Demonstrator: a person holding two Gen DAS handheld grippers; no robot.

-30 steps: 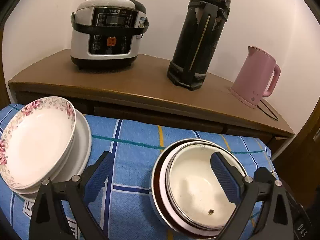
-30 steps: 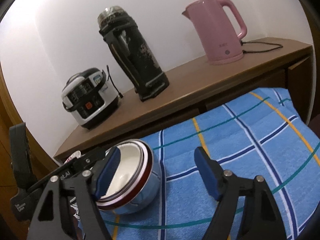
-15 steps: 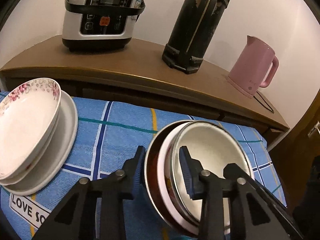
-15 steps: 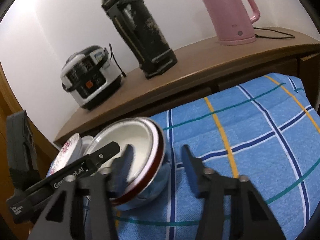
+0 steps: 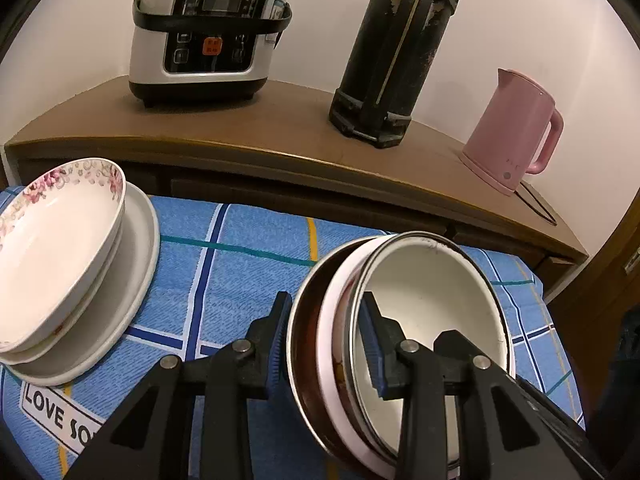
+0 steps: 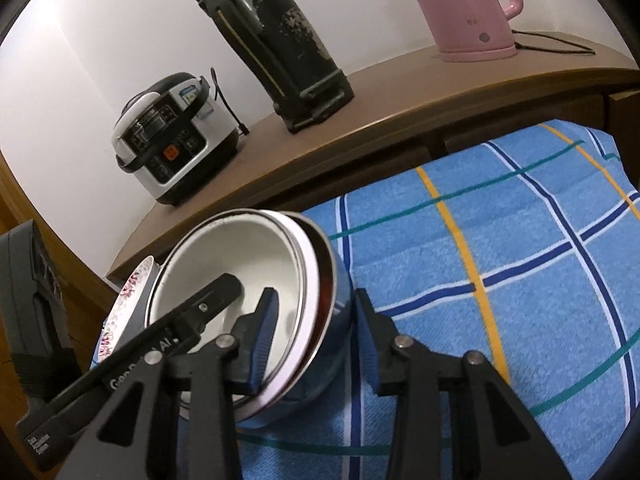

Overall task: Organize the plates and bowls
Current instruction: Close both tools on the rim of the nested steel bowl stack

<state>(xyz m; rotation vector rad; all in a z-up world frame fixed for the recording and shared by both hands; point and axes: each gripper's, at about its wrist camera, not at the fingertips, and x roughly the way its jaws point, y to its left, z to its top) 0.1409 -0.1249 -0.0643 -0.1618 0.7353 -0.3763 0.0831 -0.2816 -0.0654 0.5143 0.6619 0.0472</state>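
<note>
- Nested bowls (image 5: 432, 292) tilted, mouths turned toward the cameras, on the blue checked cloth (image 5: 240, 264)
- Left gripper (image 5: 326, 342) clenched across the near left rim; right gripper (image 6: 316, 338) likewise clamped on the right wall, both having just closed
- Floral plate stack (image 5: 60, 248) fully shown only in the left view

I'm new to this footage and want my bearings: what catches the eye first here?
The nested stack of bowls on the blue checked cloth, clamped on opposite rims by the left gripper and right gripper. To its left sits a floral-rimmed dish on a white plate. Behind, a wooden counter carries a rice cooker, black flask and pink kettle.
</note>
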